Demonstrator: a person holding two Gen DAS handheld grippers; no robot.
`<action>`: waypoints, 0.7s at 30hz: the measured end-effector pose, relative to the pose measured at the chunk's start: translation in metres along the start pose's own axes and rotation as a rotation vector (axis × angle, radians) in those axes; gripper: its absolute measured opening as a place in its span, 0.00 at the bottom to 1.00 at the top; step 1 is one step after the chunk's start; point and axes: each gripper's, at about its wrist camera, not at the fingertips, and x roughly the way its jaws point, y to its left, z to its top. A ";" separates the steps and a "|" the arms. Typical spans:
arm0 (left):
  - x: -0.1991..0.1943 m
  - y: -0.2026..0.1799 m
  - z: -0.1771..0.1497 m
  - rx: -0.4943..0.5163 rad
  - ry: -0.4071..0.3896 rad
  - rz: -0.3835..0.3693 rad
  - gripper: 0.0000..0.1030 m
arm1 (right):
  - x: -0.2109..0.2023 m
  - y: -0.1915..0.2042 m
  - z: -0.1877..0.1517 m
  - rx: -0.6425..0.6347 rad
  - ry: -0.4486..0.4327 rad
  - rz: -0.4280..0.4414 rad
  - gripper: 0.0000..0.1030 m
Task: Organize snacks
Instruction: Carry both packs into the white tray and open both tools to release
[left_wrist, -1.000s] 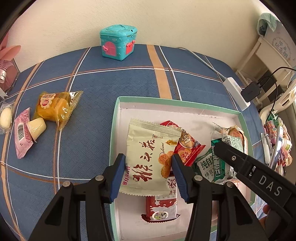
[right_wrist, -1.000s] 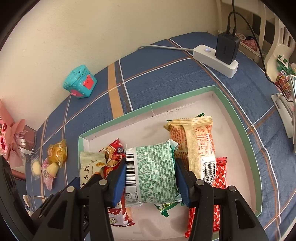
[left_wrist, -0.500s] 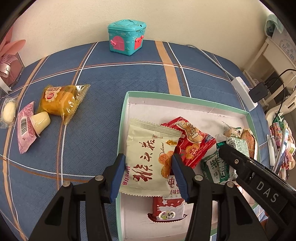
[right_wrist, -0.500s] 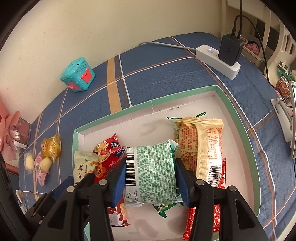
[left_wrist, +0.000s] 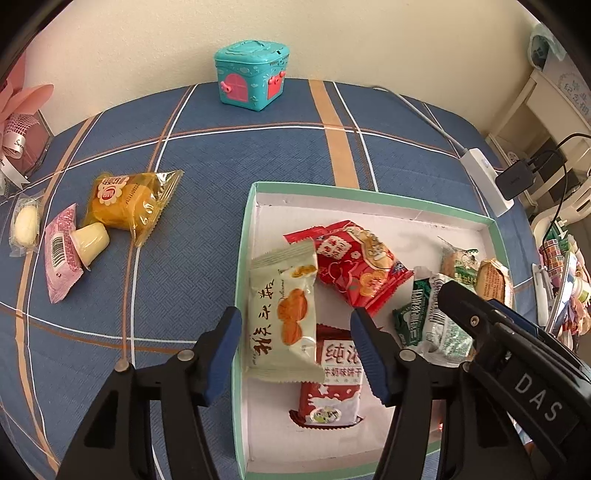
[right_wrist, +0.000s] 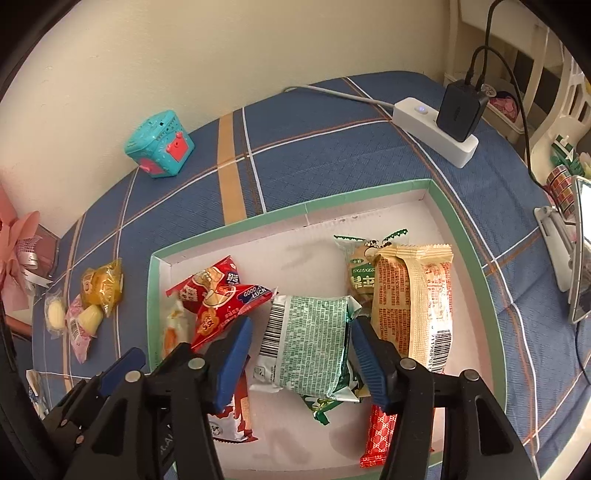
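The left gripper (left_wrist: 295, 347) and right gripper (right_wrist: 301, 354), jaws just widened, are standing spread around the cream packet (left_wrist: 282, 317) and green-printed packet (right_wrist: 306, 343), both lying released in the green-rimmed tray (right_wrist: 461, 236) at 12 o'clock of each gripper.

Right gripper (right_wrist: 301, 350) jaws just opened; green packet (right_wrist: 308, 341) between, in tray (right_wrist: 469, 254).

Both hand-held grippers (left_wrist: 295, 350) (right_wrist: 301, 362) just parted, downward-angled.
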 end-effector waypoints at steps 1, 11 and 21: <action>-0.002 -0.001 0.000 -0.002 0.000 -0.004 0.61 | -0.003 0.001 0.000 -0.002 -0.004 0.000 0.59; -0.018 -0.003 -0.003 -0.016 -0.005 -0.053 0.61 | -0.036 0.001 0.003 -0.014 -0.058 0.004 0.59; -0.031 0.031 -0.003 -0.123 -0.036 -0.043 0.62 | -0.042 -0.004 0.001 -0.002 -0.055 0.040 0.59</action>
